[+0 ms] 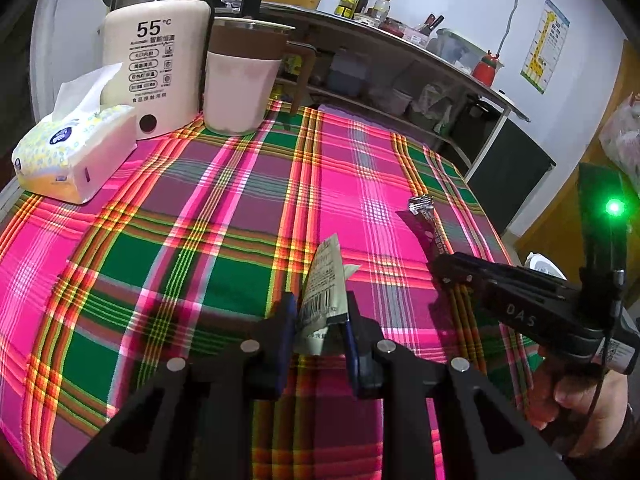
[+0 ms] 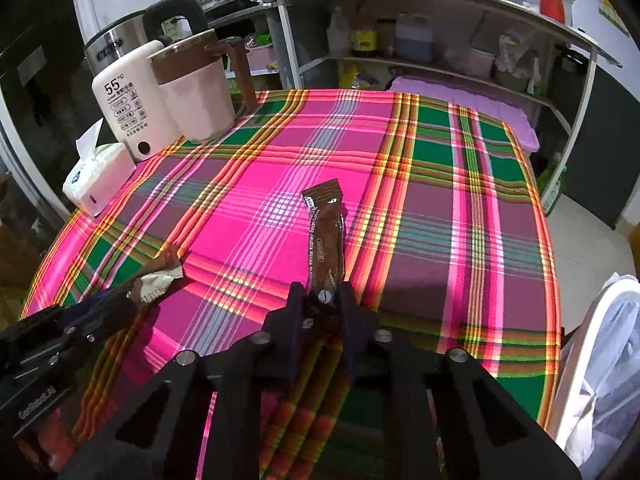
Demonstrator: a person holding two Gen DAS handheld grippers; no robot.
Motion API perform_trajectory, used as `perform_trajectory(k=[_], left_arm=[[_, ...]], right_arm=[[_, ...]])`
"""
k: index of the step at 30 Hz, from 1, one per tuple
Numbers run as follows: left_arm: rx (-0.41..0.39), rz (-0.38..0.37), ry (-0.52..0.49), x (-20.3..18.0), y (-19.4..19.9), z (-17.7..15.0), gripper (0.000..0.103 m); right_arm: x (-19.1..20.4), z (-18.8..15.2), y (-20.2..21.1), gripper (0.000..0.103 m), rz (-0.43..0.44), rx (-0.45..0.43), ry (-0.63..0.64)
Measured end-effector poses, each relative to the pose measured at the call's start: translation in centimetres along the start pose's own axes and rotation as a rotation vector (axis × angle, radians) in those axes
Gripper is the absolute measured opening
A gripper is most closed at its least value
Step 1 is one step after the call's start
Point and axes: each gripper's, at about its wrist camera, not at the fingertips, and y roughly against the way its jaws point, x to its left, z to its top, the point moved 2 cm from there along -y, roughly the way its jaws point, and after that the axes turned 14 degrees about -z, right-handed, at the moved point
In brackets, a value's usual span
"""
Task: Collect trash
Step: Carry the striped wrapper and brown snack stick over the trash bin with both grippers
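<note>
At the lower centre of the left wrist view, the left gripper (image 1: 320, 320) has its jaws closed tight on a pale barcoded wrapper (image 1: 323, 288) standing up above the plaid bench (image 1: 200, 208). In the right wrist view, the right gripper (image 2: 322, 300) pinches the near end of a brown snack wrapper (image 2: 326, 236), which lies along the bench toward frame centre.

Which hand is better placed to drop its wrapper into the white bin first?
Probably the right. The right gripper grips the brown wrapper, and the white bin stands just beside it at the table edge; the left gripper is farther away.
</note>
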Motion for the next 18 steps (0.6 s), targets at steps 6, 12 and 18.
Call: perform_trajectory(k=[6, 12, 18], left_arm=[[-0.003, 0.0, -0.018, -0.8, 0.4, -0.2, 0.023], [0.007, -0.01, -0.034, -1.9, 0.7, -0.8, 0.023], [0.003, -0.037, -0.061, -3.9, 1.5, -1.1, 0.021]], right_arm=[[-0.4, -0.5, 1.9, 0.016, 0.009, -0.033, -0.002], [-1.6, -1.6, 4.1, 0.015, 0.021, -0.059, -0.028], [-3.6, -3.1, 6.9, 0.015, 0.013, -0.089, -0.069]])
